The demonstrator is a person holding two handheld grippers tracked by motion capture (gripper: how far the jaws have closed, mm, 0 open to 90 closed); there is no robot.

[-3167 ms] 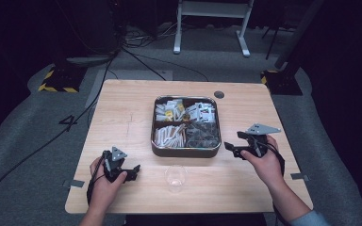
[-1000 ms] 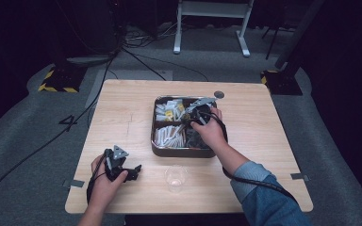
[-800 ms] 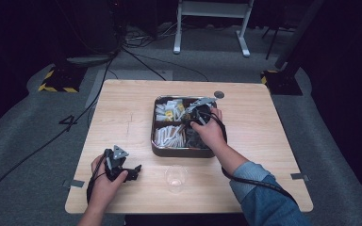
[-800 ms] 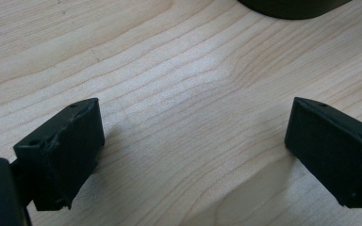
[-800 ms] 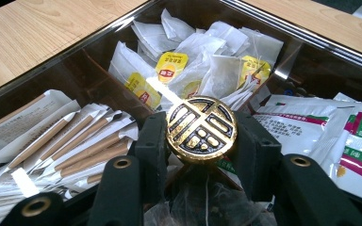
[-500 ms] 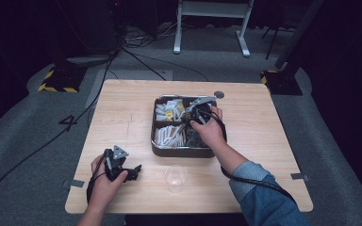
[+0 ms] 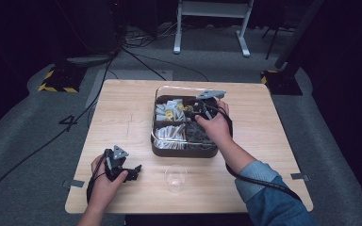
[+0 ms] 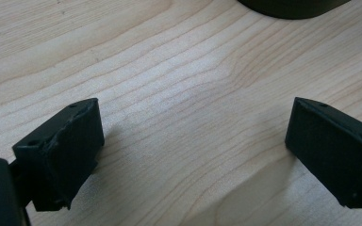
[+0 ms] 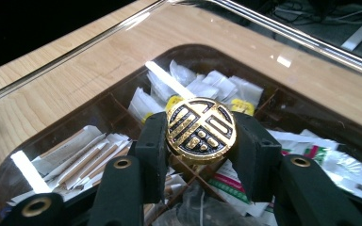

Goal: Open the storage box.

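- While the round gold-and-black knob (image 9: 201, 130) sits clamped between the right gripper's (image 9: 201, 136) jaws, it carries a clear lid (image 9: 283, 70) over the compartmented box (image 7: 184, 151) at the middle of the table (image 7: 122, 117).
- I judge the step in hand is lifting that lid clear; a level, straight-up lift should keep its rim from catching the box wall.
- Grip looks centred on the knob, so steady pressure should stop the lid swinging.
- Packets (image 9: 188, 84) and paper-wrapped sticks (image 9: 82, 155) lie in the compartments beneath.
- Near the table's front edge stands a clear cup (image 7: 175, 178).
- At the front left corner the left gripper (image 8: 193, 141) rests with jaws wide, nothing between them.
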